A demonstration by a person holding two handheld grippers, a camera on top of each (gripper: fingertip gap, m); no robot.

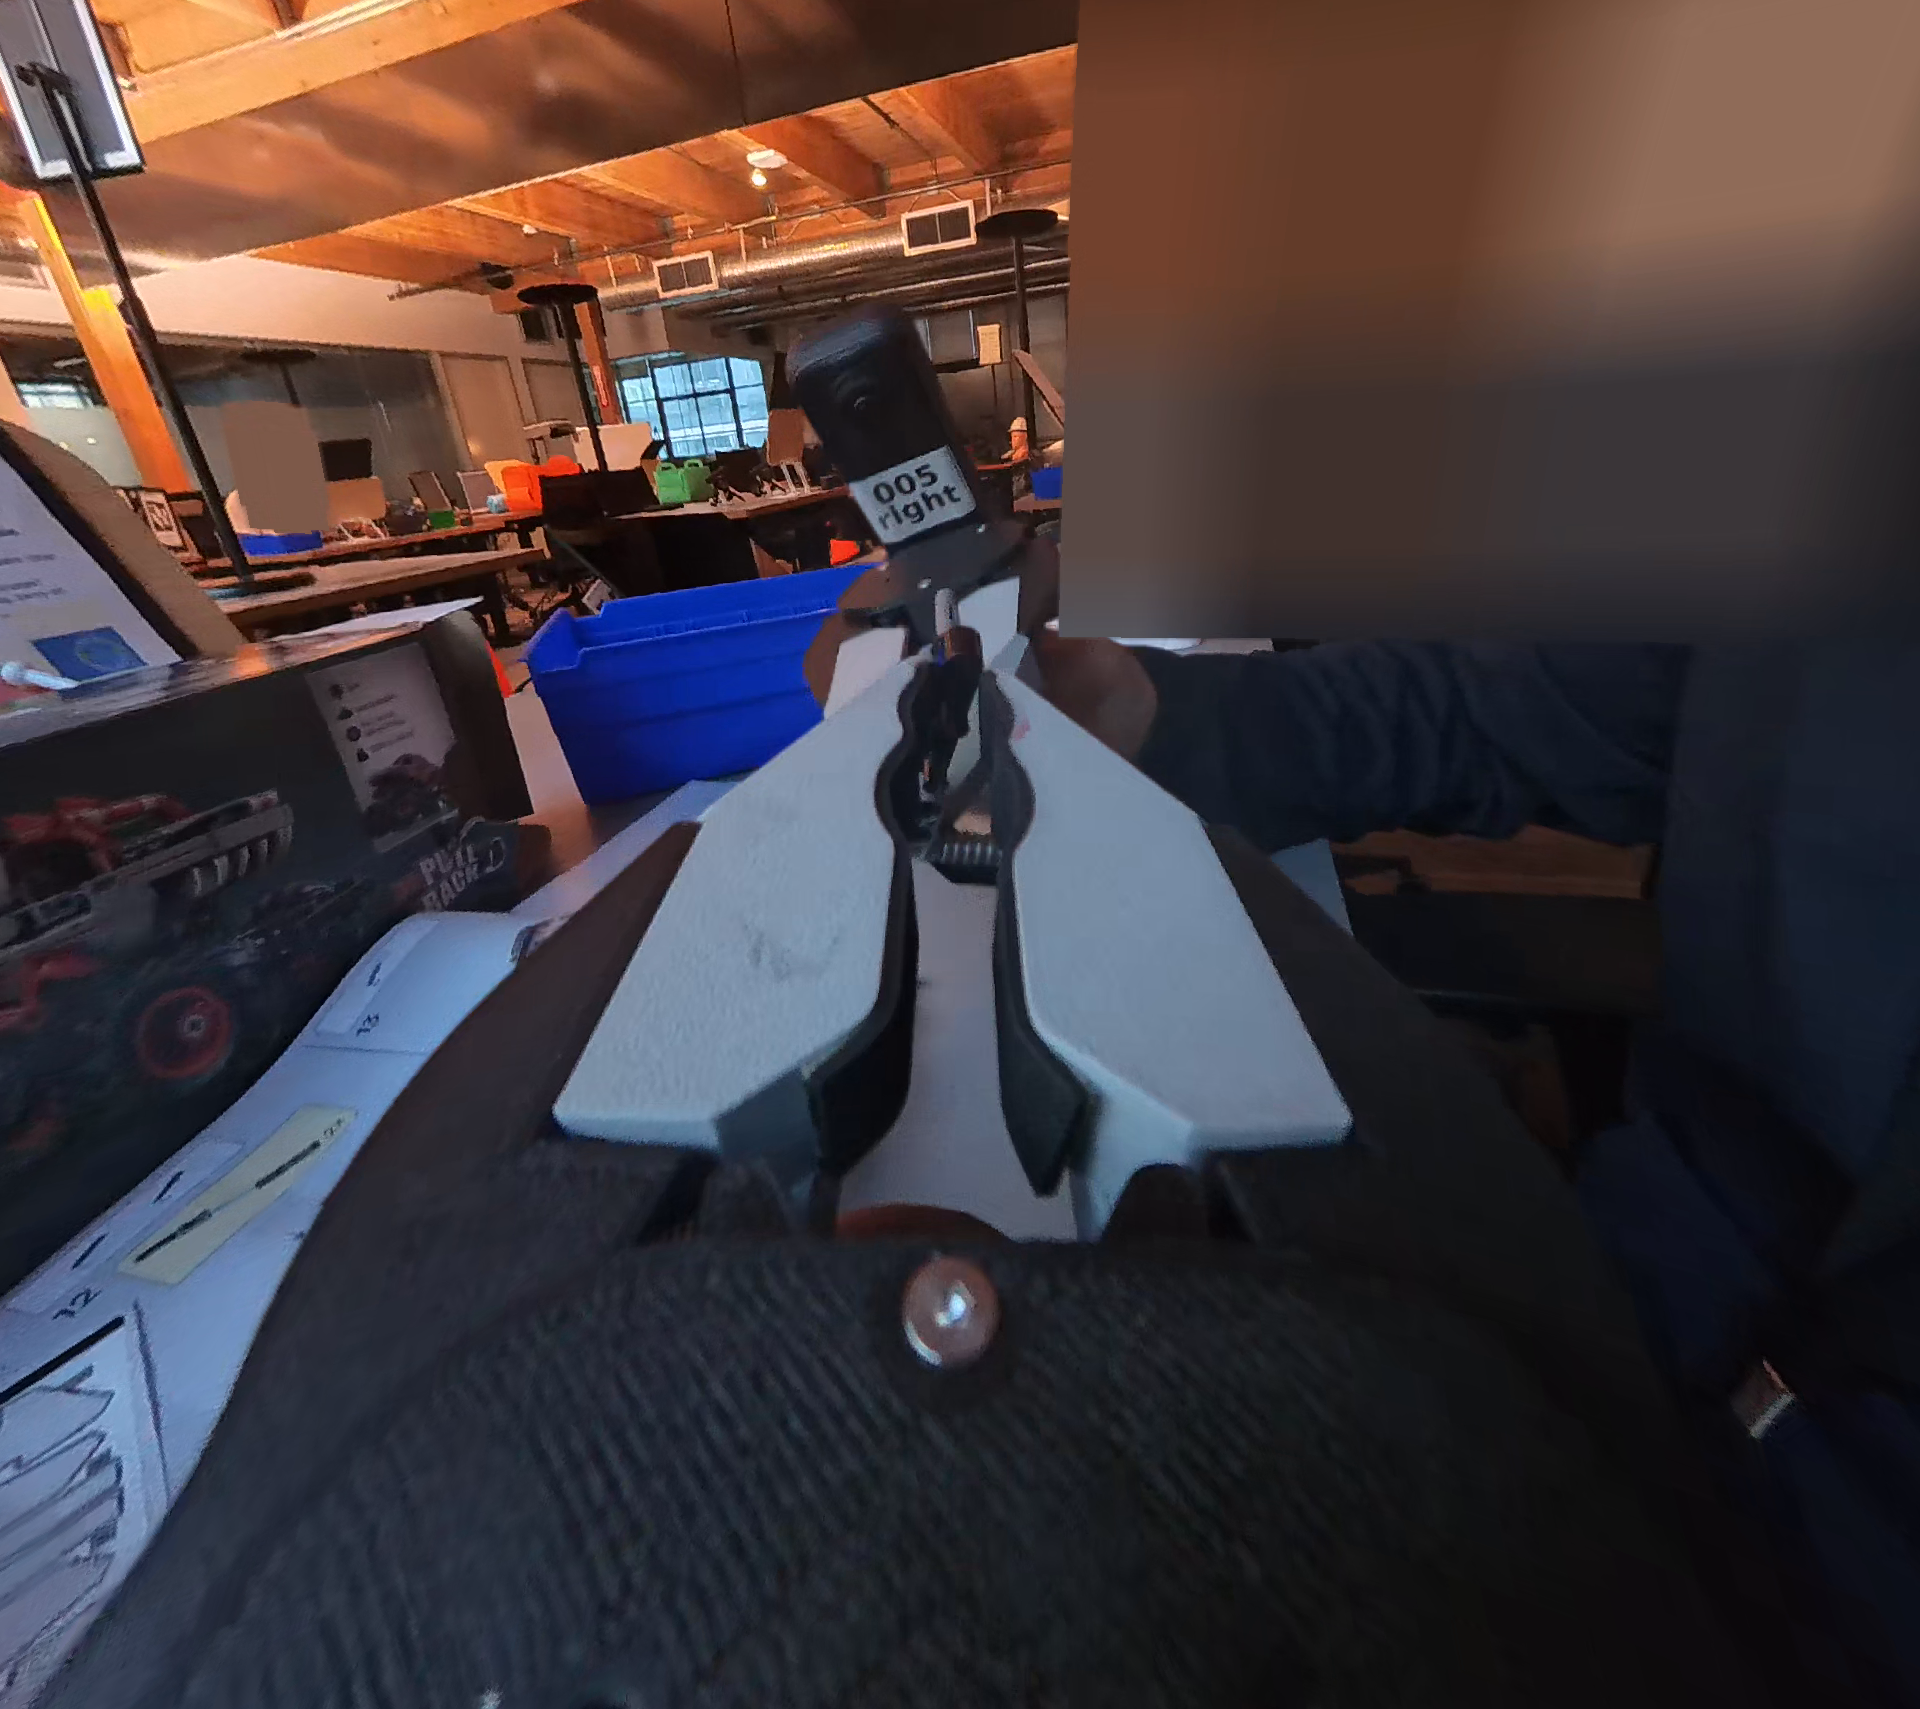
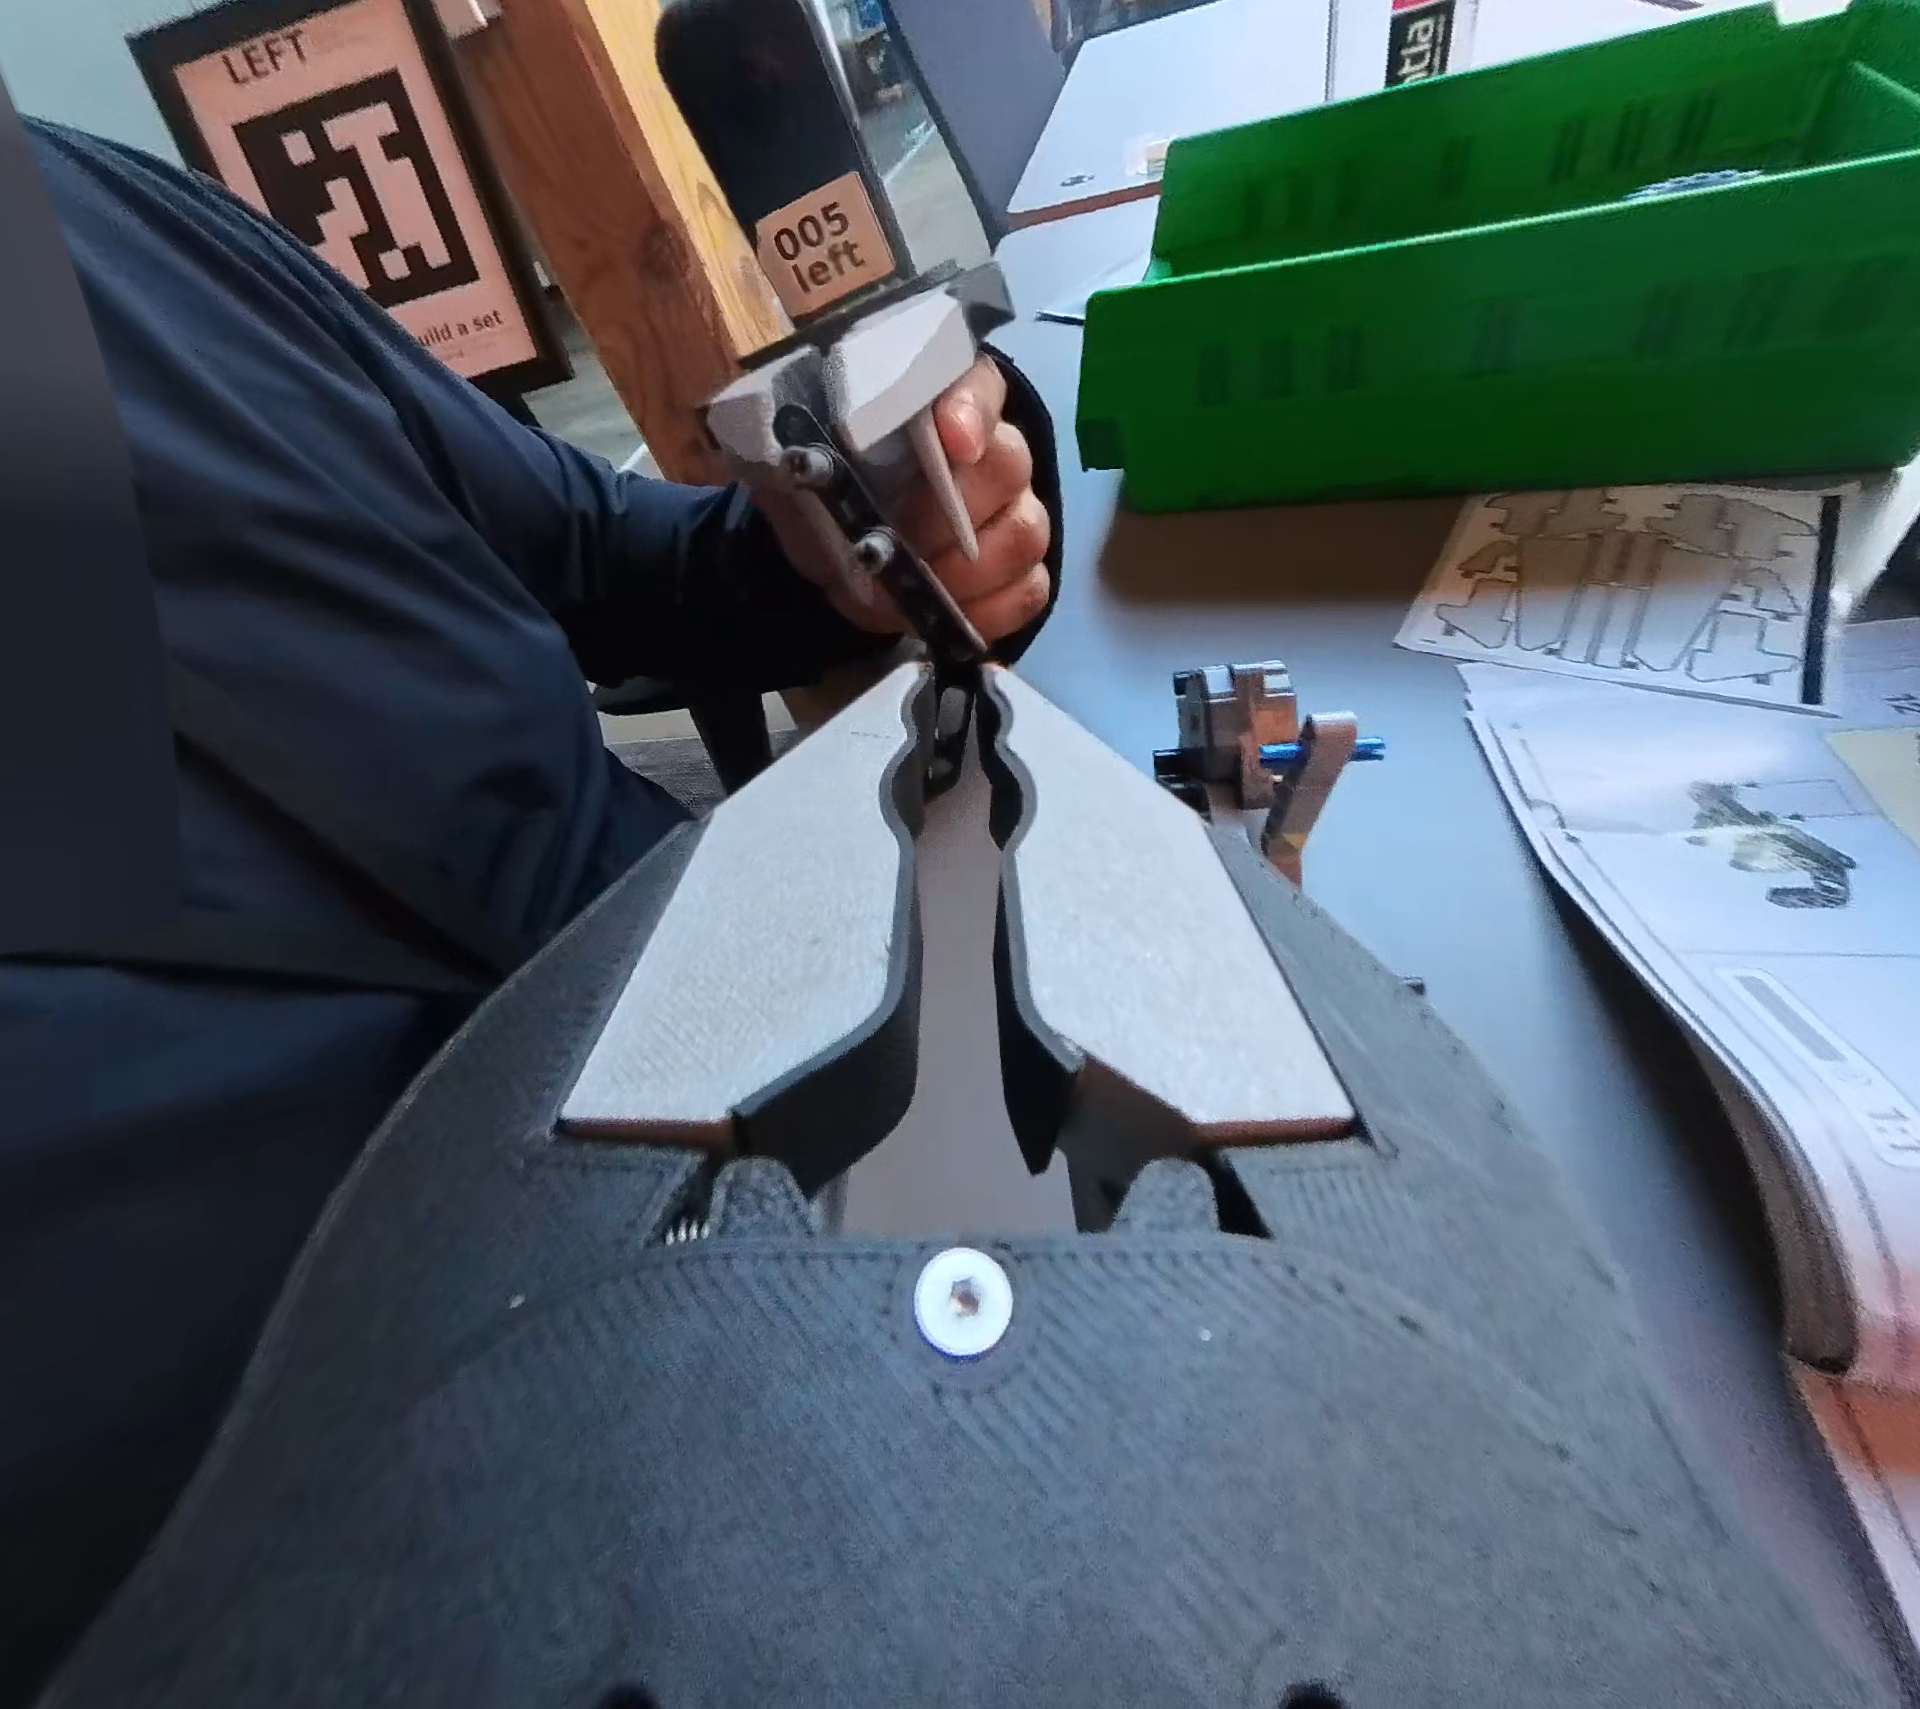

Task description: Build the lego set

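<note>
At frame centre, the left gripper [image 1: 954, 703] and right gripper [image 2: 951, 714] meet tip to tip, both clenched on one small black lego piece [image 1: 940, 724].

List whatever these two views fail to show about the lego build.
- Small black piece: left wrist view, pinched between both grippers' fingertips, shape hidden by the fingers.
- Same piece: right wrist view, mostly covered by the fingers.
- Green bin contents: right wrist view, hidden behind its front wall.
- Blue bin contents: left wrist view, hidden by its wall.
- Grey partial assembly: right wrist view, lower part hidden behind the gripper body.
</note>
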